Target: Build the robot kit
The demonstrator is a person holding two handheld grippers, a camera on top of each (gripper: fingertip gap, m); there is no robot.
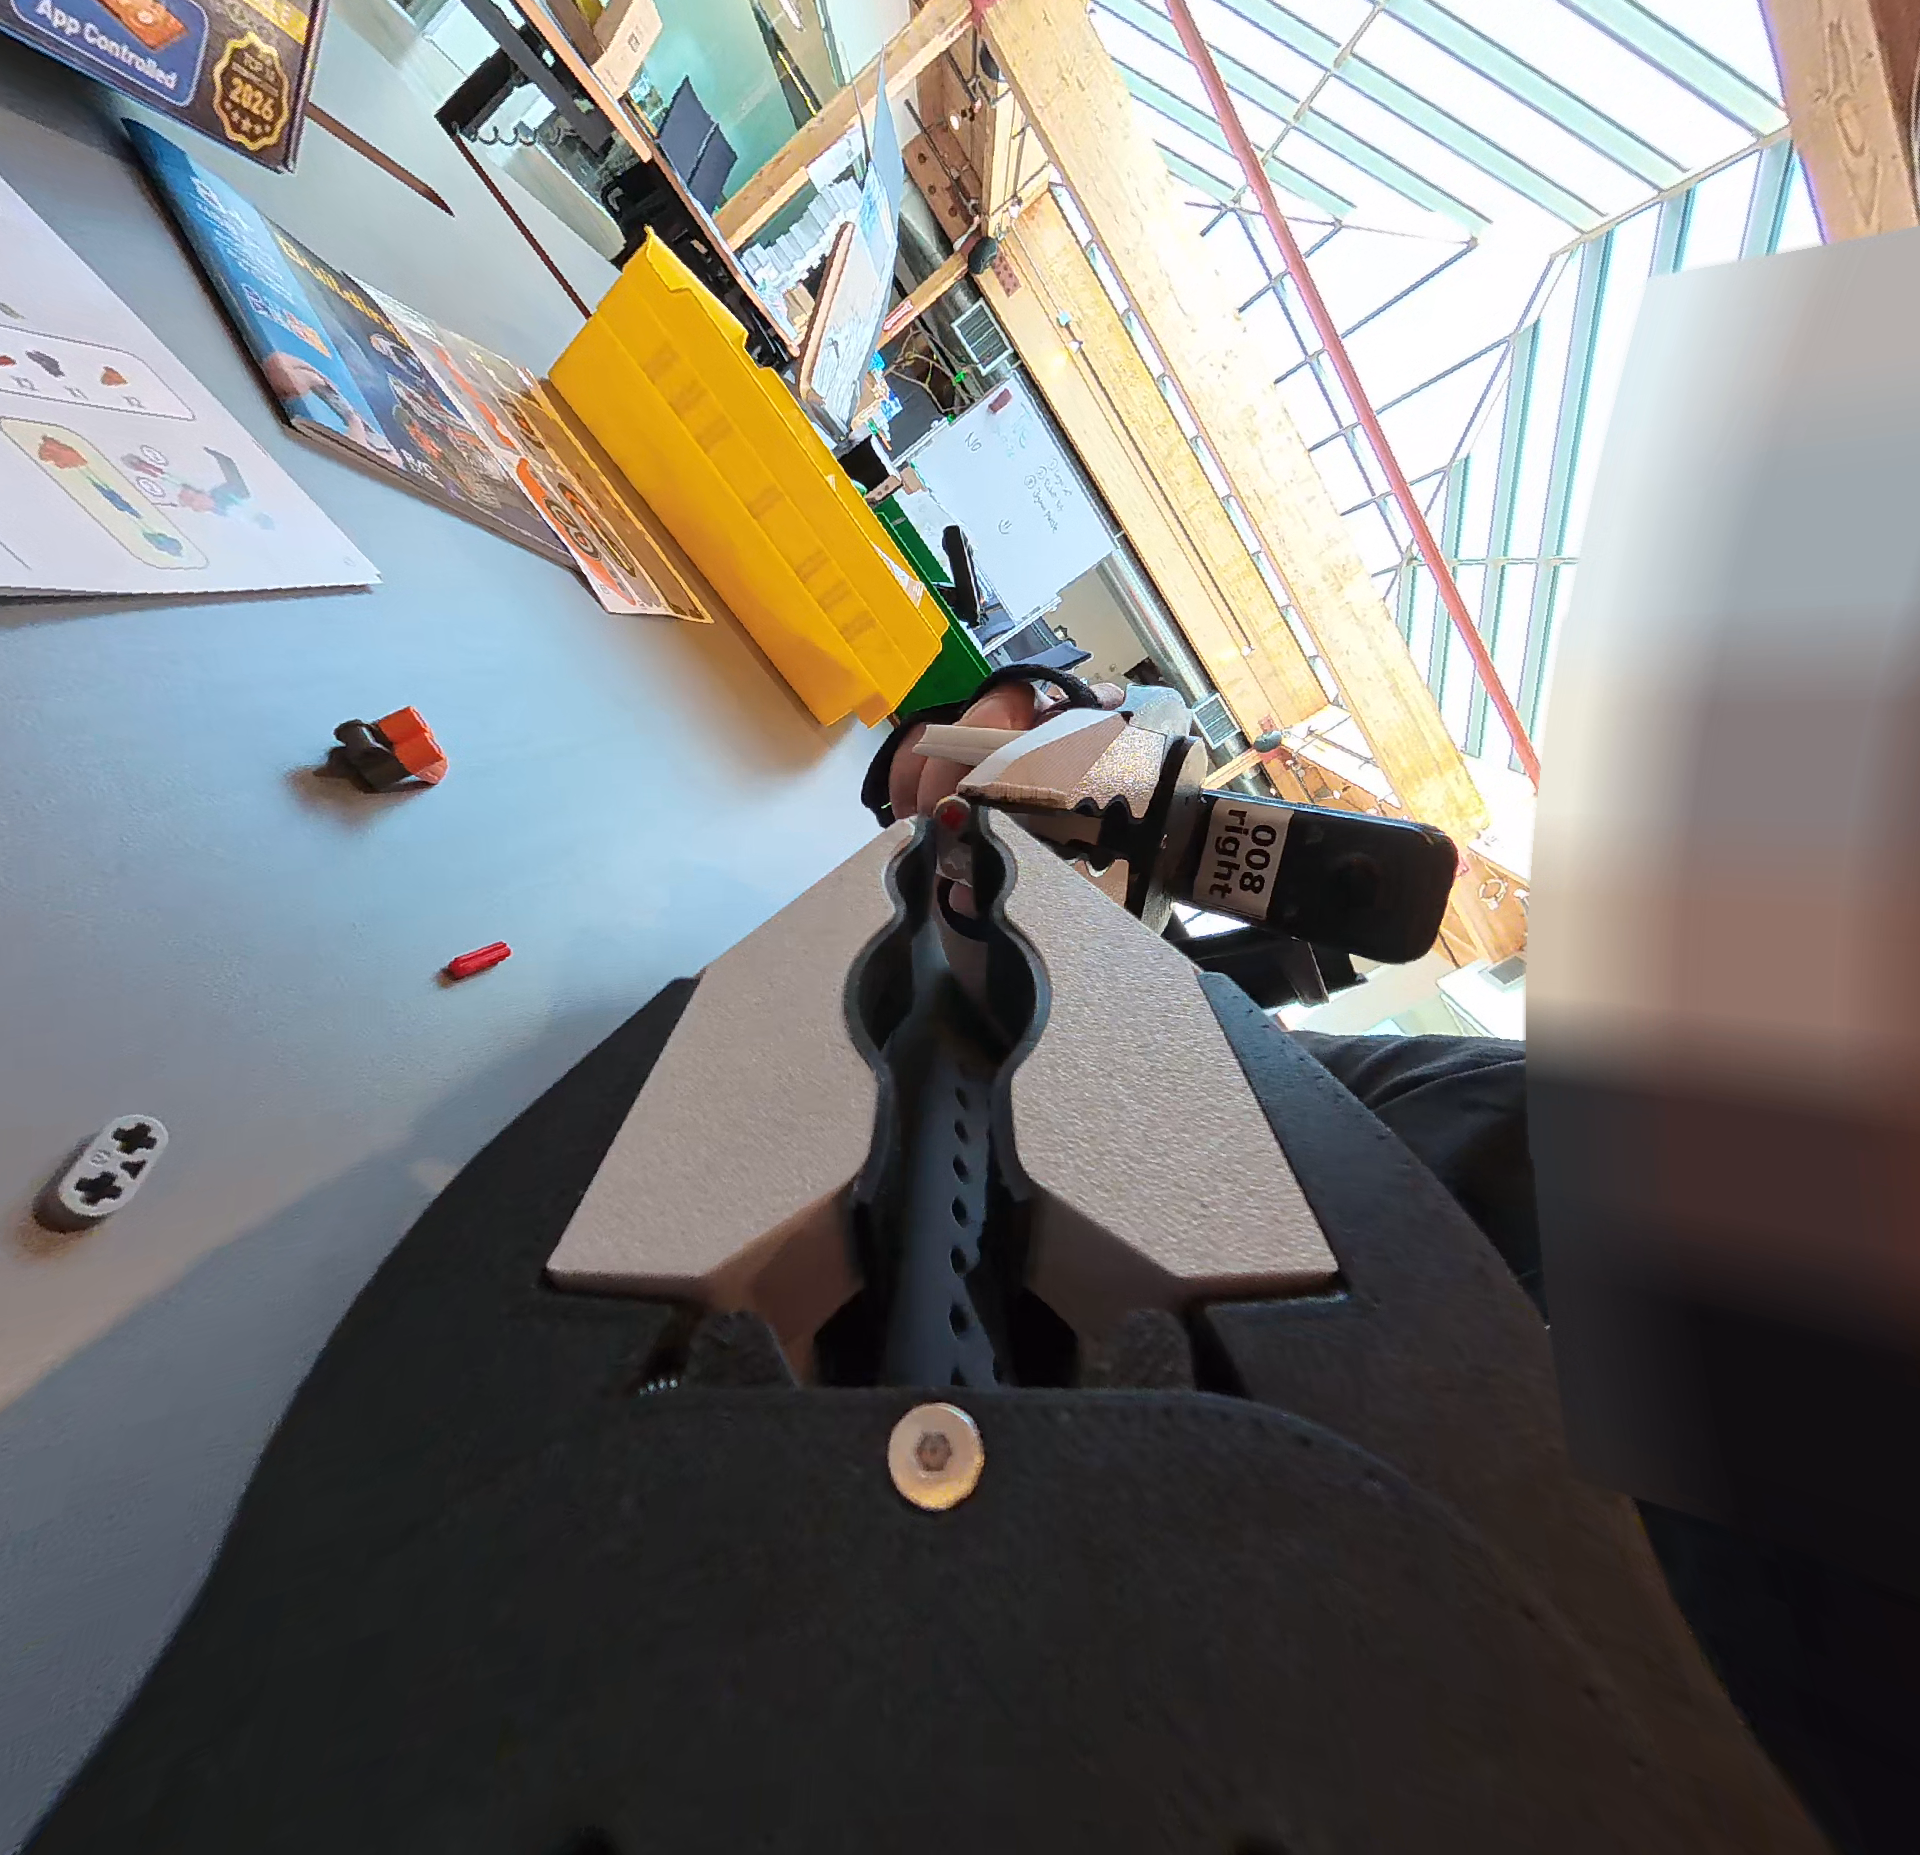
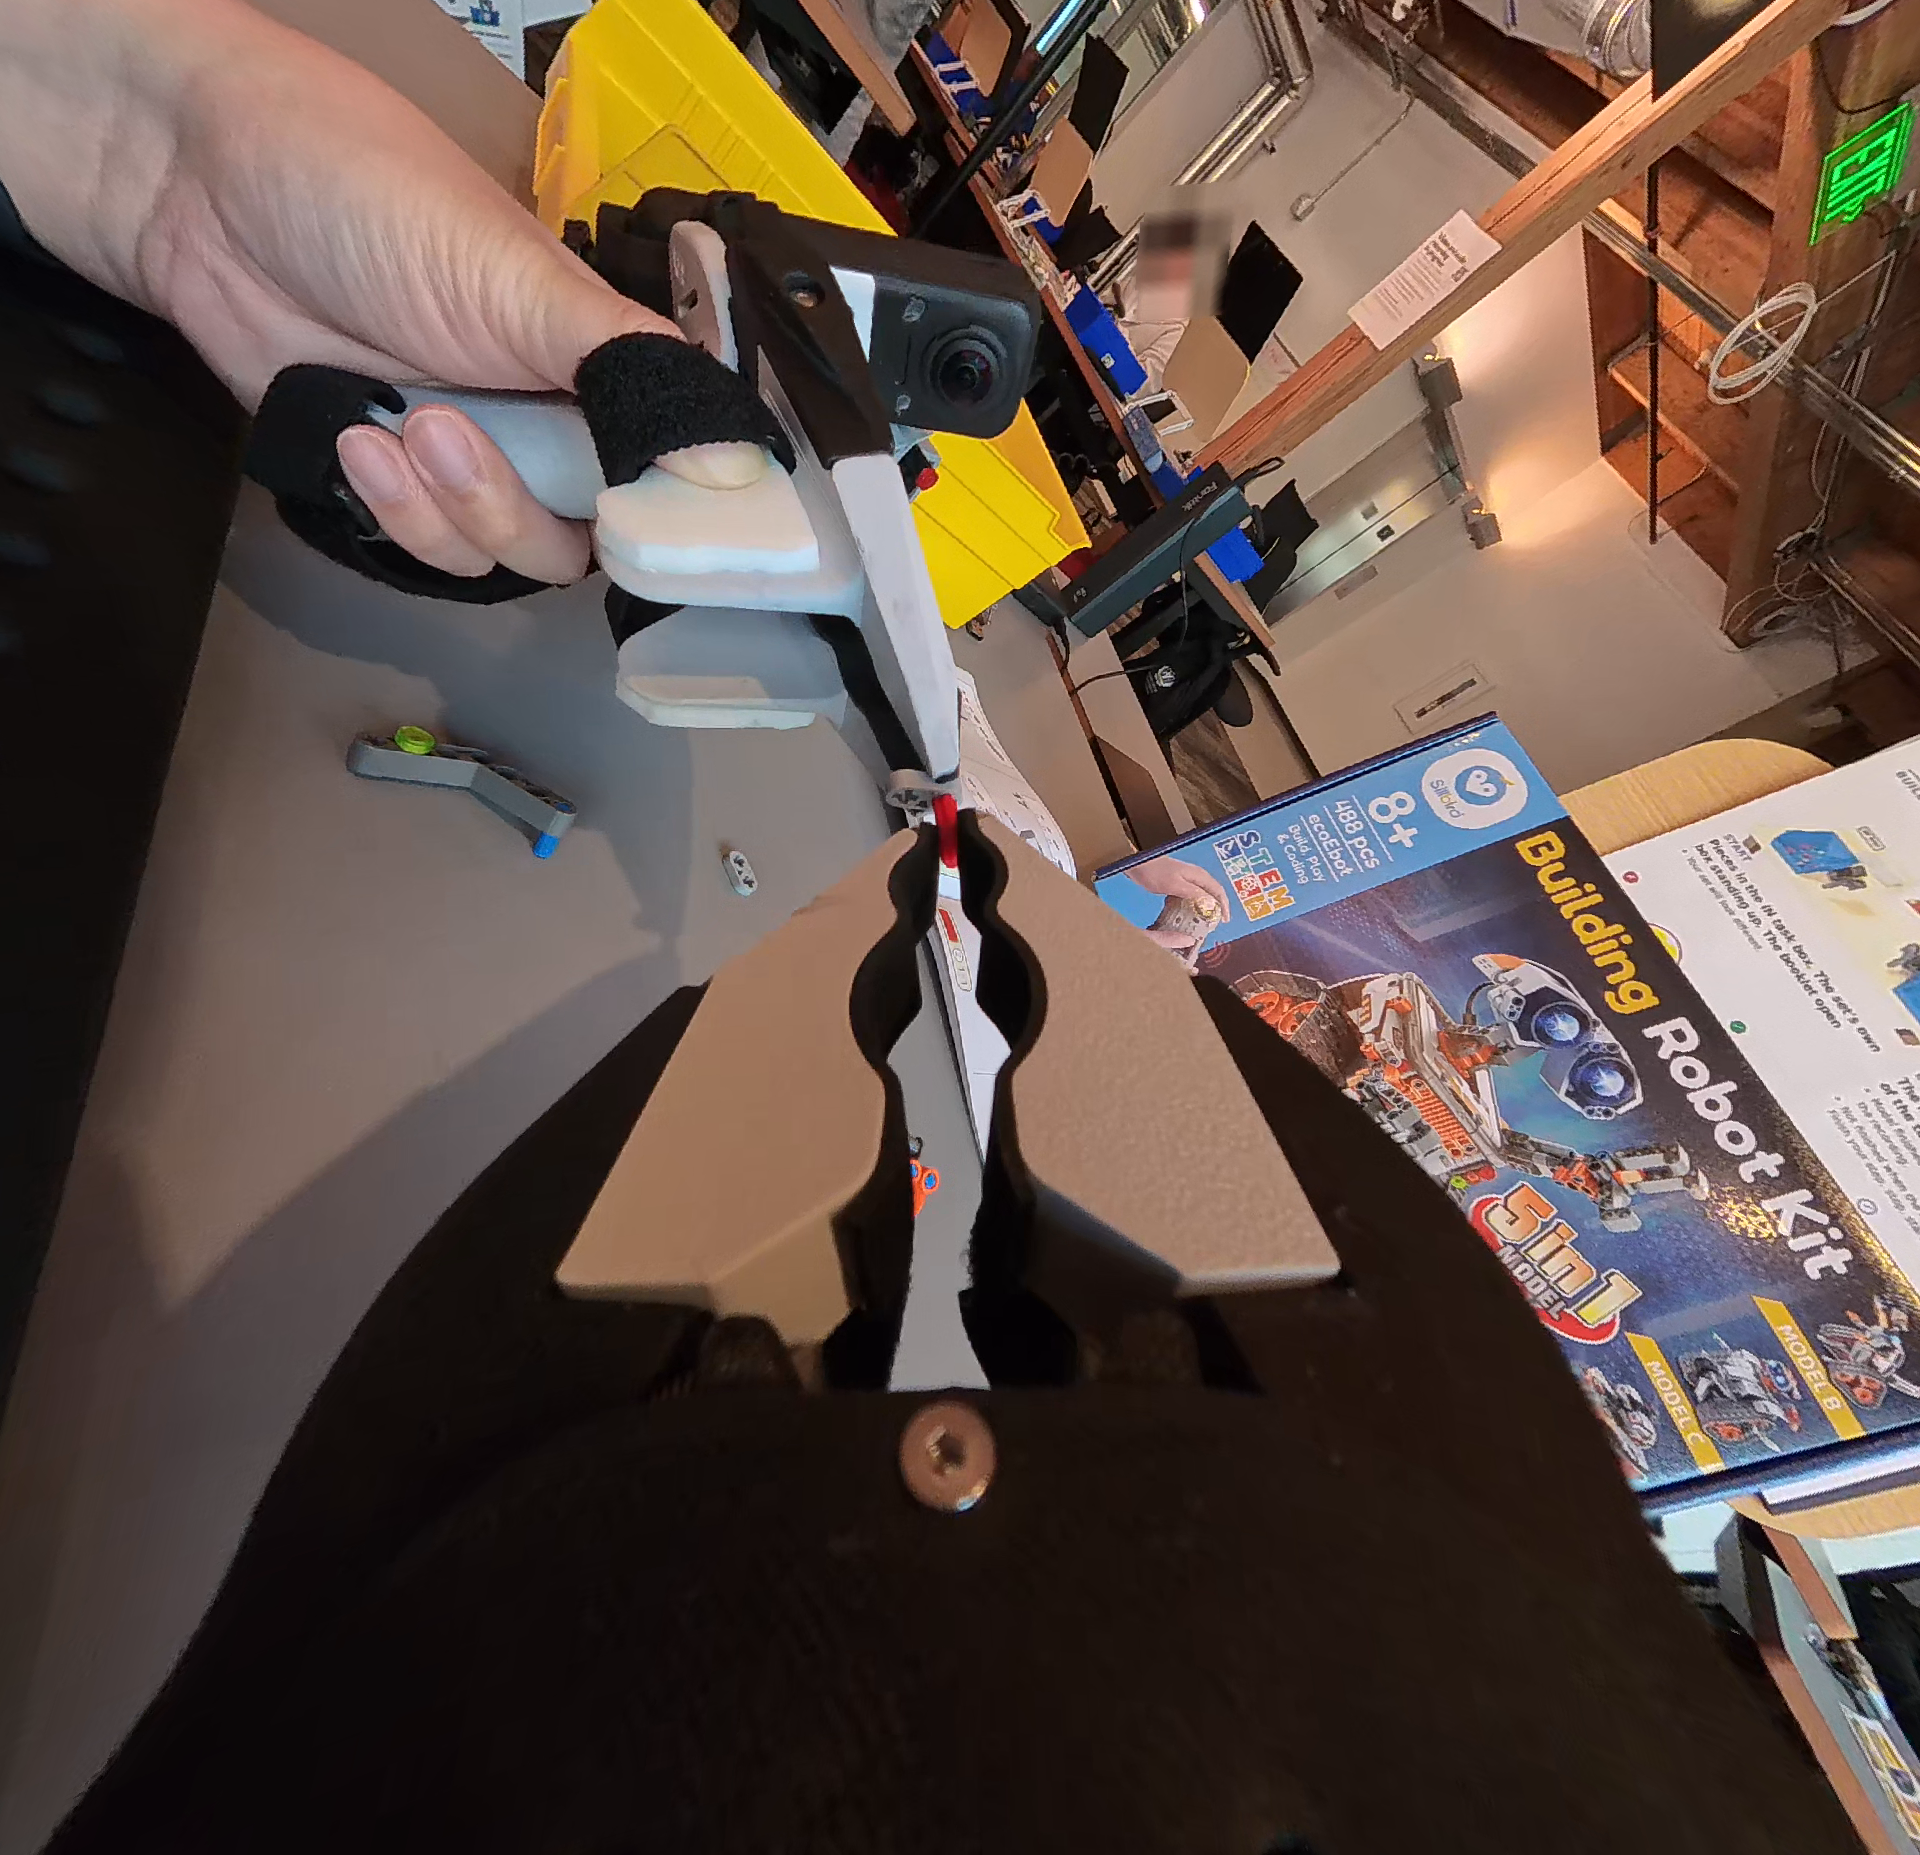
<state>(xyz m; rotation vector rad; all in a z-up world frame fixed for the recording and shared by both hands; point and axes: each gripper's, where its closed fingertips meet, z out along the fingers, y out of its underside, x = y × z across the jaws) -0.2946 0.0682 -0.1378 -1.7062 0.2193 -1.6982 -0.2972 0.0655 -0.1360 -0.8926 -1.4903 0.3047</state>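
Two claws meet tip to tip above the grey counter (image 1: 582,766).

The left claw (image 1: 951,860) is clamped on a small light-grey piece (image 1: 954,858); the right claw (image 2: 943,844) is clamped on a red pin (image 2: 944,831), which touches that piece. On the counter lie another red pin (image 1: 478,959), an orange-and-grey part (image 1: 390,749), a grey beam (image 2: 462,775), and a yellow bin (image 1: 748,486).

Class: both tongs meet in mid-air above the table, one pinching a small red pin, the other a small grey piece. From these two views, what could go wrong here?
1. The right tongs grip the red pin only at their very tips, so it might twist or slip out.
2. The left tongs hold the small grey connector just as marginally; a push from the pin could knock it loose.
3. Anything dropped falls to the grey table, among a loose red pin and a grey beam.
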